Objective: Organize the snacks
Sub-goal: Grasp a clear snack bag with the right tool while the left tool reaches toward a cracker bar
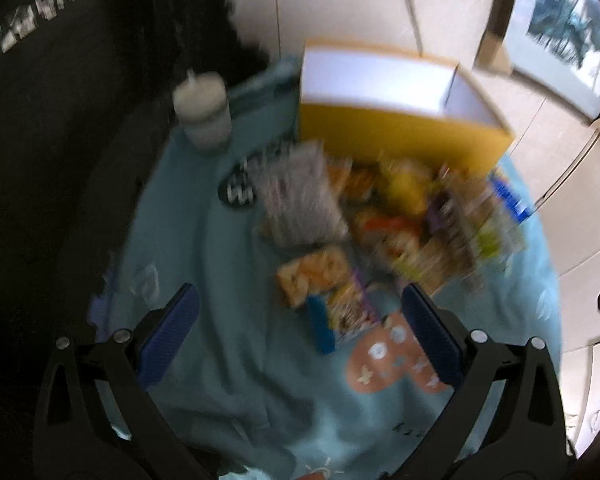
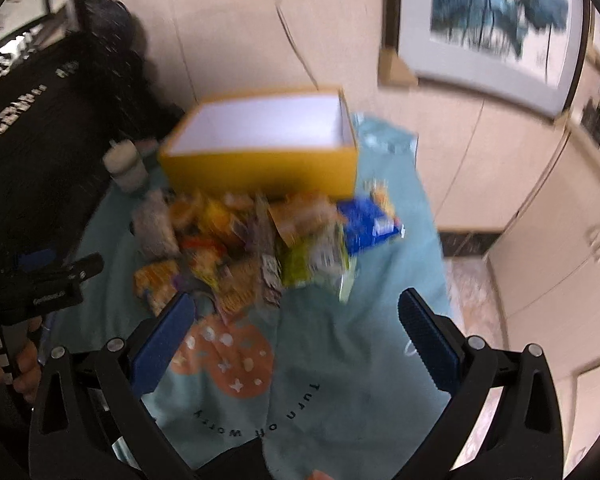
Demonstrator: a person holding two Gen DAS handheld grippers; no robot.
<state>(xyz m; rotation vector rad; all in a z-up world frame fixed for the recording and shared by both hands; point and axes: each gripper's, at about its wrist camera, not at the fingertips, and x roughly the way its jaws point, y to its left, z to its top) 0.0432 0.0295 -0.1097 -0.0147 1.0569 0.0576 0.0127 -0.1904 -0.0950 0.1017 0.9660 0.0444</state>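
Left wrist view gives me the table under a teal cloth [image 1: 228, 360], with the open yellow box [image 1: 400, 136] at the far edge, its long axis running across my view and its white inside empty as far as I can see. Just in front of it sprawls the snack pile [image 1: 380, 216] — ahead of both grippers, nearest packets closest to my left gripper [image 1: 300, 332], whose jaws stand wide apart on nothing. My right gripper [image 2: 296, 332] also hangs agape and empty. Print on the cloth reads "Turn off worry" [image 2: 260, 420]; packet labels are too blurred to read.
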